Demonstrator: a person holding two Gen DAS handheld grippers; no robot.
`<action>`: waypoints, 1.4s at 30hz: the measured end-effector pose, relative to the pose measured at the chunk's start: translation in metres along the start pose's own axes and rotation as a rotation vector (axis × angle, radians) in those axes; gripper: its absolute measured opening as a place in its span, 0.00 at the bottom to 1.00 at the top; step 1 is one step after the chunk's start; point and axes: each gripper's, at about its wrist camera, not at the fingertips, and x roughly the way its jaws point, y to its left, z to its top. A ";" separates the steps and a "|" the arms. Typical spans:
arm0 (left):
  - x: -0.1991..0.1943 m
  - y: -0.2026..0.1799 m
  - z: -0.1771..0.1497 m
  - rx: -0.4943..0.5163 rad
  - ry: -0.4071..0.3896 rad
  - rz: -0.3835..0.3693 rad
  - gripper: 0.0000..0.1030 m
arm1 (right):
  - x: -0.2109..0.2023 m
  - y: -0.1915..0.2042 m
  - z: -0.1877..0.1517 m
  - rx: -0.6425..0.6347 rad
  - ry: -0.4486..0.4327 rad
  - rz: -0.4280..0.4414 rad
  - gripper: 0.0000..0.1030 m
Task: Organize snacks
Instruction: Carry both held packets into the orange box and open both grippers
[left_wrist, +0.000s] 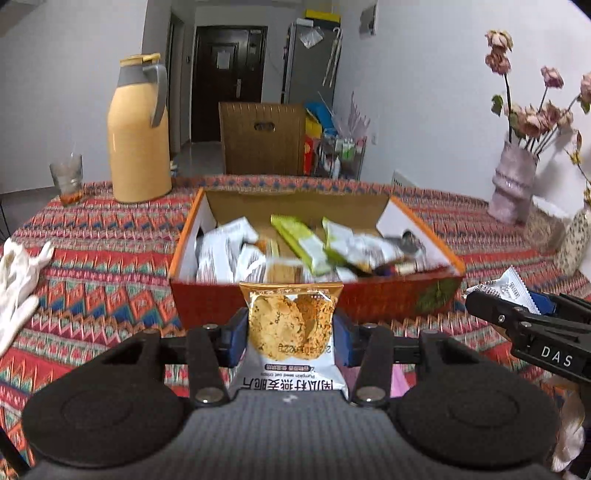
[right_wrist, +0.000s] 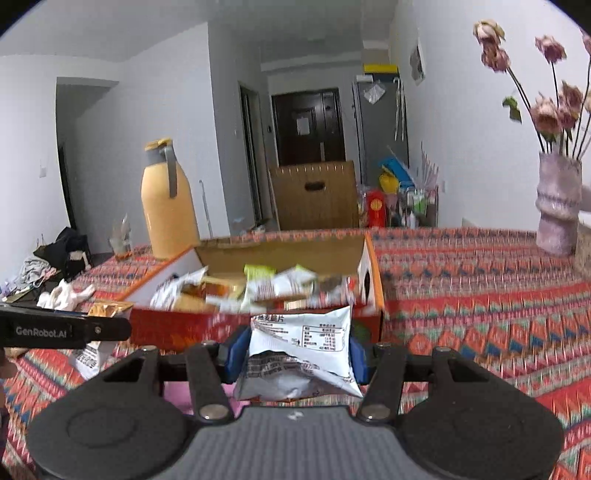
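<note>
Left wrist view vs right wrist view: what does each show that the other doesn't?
Left wrist only: the clear front of the oat crisp packet with the crisps visible, clamped in the left gripper, and the right gripper's DAS label.

Right wrist only: the printed back of the white snack packet clamped in the right gripper, plus a pile of clothes on the floor.

Both: the snack box, yellow thermos, glass, vase of flowers, patterned tablecloth.

Box (left_wrist: 280, 299) open-topped — near wall blocks level approach.
</note>
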 end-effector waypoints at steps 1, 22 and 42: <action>0.002 0.000 0.004 0.000 -0.007 0.000 0.46 | 0.004 0.001 0.005 -0.003 -0.009 -0.005 0.52; 0.054 0.002 0.071 -0.038 -0.103 0.057 0.46 | 0.075 0.009 0.068 -0.039 -0.080 -0.078 0.52; 0.125 0.010 0.063 -0.031 -0.086 0.176 0.45 | 0.137 -0.002 0.046 -0.003 -0.036 -0.086 0.52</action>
